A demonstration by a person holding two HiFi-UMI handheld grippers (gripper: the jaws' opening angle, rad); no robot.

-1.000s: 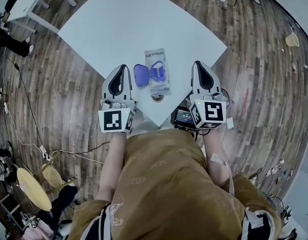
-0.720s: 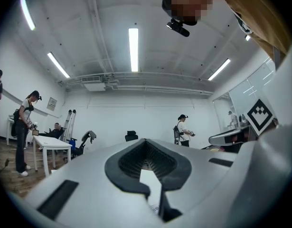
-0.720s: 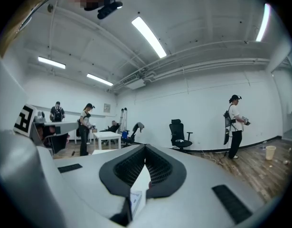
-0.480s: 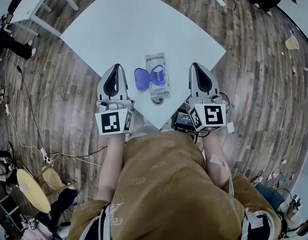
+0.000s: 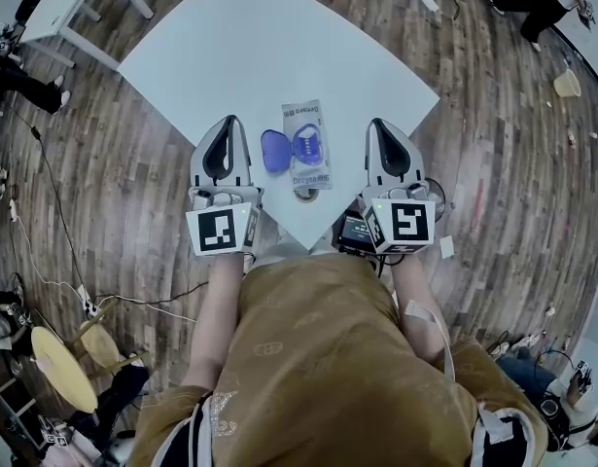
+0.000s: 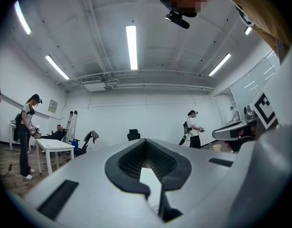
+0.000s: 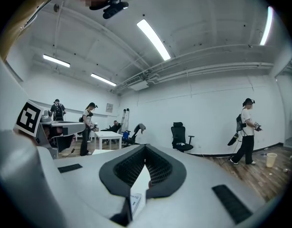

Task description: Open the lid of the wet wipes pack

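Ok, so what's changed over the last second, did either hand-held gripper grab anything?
Very little. The left hand-held gripper edged slightly forward beside the wet wipes pack; the right hand-held gripper barely shifted. Nothing was taken or released: both are shut and empty. The pack stays on the table, its blue lid lying open on the left gripper's side.

I work in what looks like a lab recording room: bare white walls [image 7: 207, 113], ceiling strip lights [image 6: 131, 46], a wood floor [image 5: 133, 154] trailing cables [image 5: 44, 178], white tables [image 6: 53, 147], an office chair [image 7: 180, 137], a ladder [image 6: 70, 125], and other people [image 7: 247, 129] wearing head rigs.
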